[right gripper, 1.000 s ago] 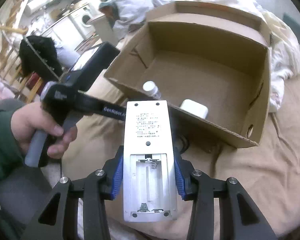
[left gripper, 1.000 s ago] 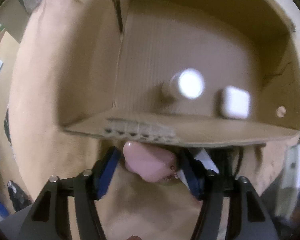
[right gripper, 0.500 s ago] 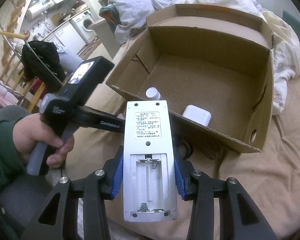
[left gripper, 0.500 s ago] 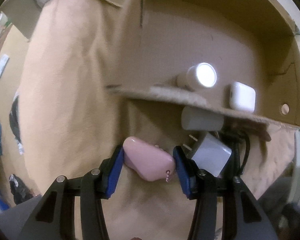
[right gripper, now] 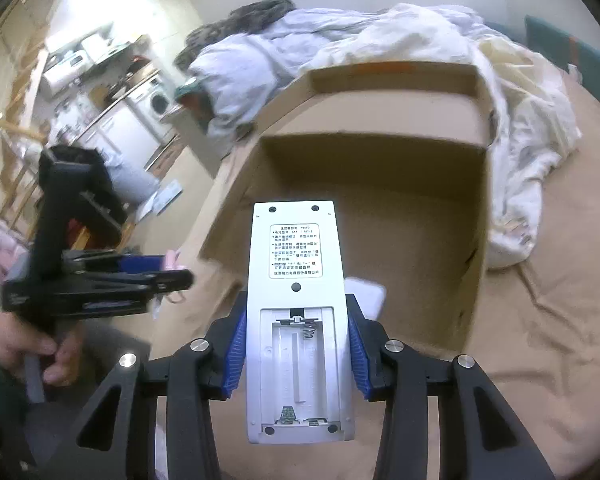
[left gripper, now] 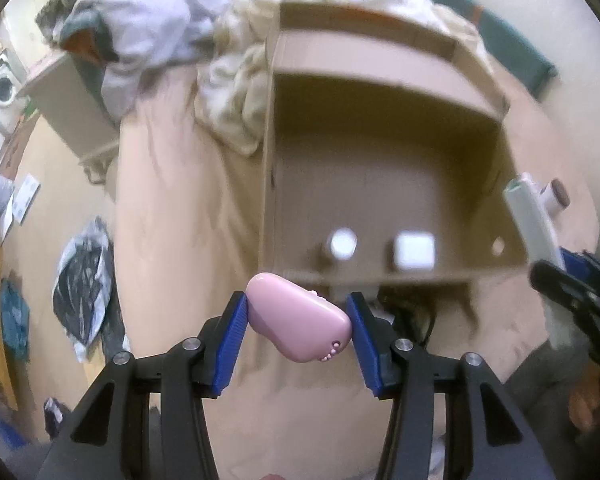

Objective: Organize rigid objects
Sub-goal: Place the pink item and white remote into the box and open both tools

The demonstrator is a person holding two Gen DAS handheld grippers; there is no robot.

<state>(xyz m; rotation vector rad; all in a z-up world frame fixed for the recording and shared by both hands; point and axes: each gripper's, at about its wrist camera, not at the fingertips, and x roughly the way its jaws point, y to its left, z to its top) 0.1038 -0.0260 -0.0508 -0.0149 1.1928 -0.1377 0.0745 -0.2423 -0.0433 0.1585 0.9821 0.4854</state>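
The bed (right gripper: 540, 360), under its tan cover, carries everything here, and the open cardboard box (left gripper: 384, 152) sits on it as our landmark, with crumpled white bedding (right gripper: 520, 128) heaped against its far and right sides. Inside the box, close to its near wall, stand a white round-topped bottle (left gripper: 342, 243) and a white square case (left gripper: 415, 251), both blurred.

Just short of the box's near wall, the right claw (right gripper: 296, 346) is clamped on a white remote control (right gripper: 298, 320), held back side up, its blue pads pressing both long edges. The battery bay lies open, spring showing, and a label of small printed Chinese characters sits above it, too fine to read.

Left of the box's near corner, the left claw (left gripper: 296, 322) is closed onto a pink rounded gadget (left gripper: 298, 322), tilted between the blue pads, small pink beads at its lower end. In the right wrist view that claw shows side-on, the person's left hand (right gripper: 32, 354) wrapped round its grip.

A dark cable tangle (left gripper: 414, 318) lies on the bed against the box's near wall.
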